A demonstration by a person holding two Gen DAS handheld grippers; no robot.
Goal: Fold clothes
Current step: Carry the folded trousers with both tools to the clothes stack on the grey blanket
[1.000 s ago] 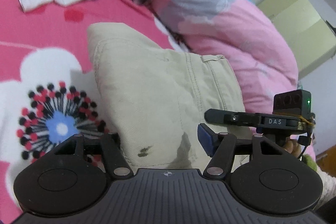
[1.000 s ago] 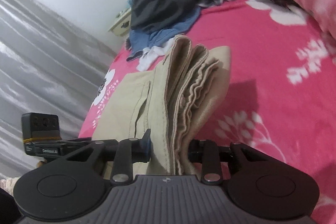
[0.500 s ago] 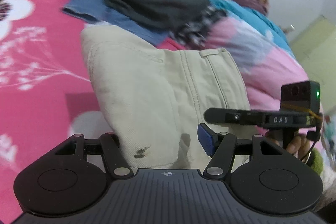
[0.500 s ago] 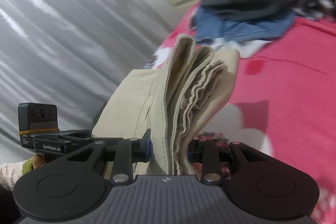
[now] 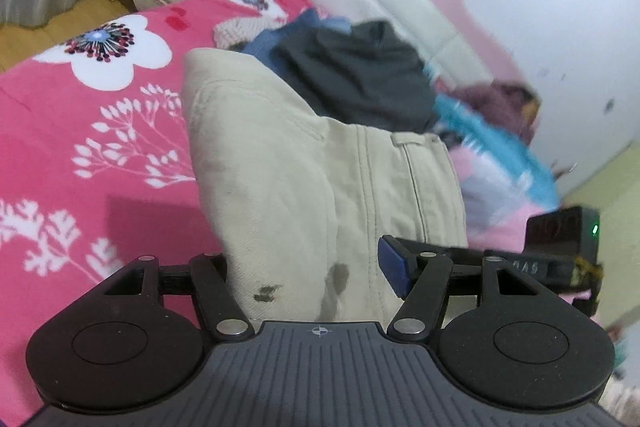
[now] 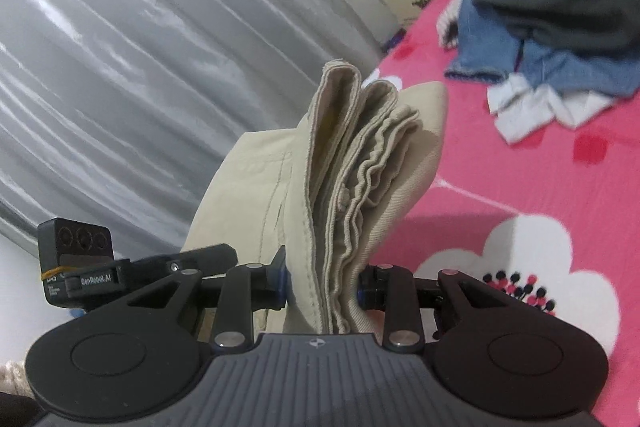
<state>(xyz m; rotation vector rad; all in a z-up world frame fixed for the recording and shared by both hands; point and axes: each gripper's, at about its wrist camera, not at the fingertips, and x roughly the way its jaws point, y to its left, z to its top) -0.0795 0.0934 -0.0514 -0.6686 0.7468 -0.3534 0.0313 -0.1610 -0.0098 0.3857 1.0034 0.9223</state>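
A big pink bed [image 5: 80, 155] has a pile of clothes [image 5: 352, 75] on it. The folded tan pants [image 6: 360, 163] are held up above the bed. The right tongs [image 6: 322, 285] squeeze their stacked edges. The left tongs [image 5: 304, 267] pinch the wide side of the pants.

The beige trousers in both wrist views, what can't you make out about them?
- Left wrist view: whether the left tongs press the beige trousers; the cloth hides one pad.
- Right wrist view: their lower end, cut off behind the right tongs.
- Left wrist view: the clothes pile is motion-blurred.
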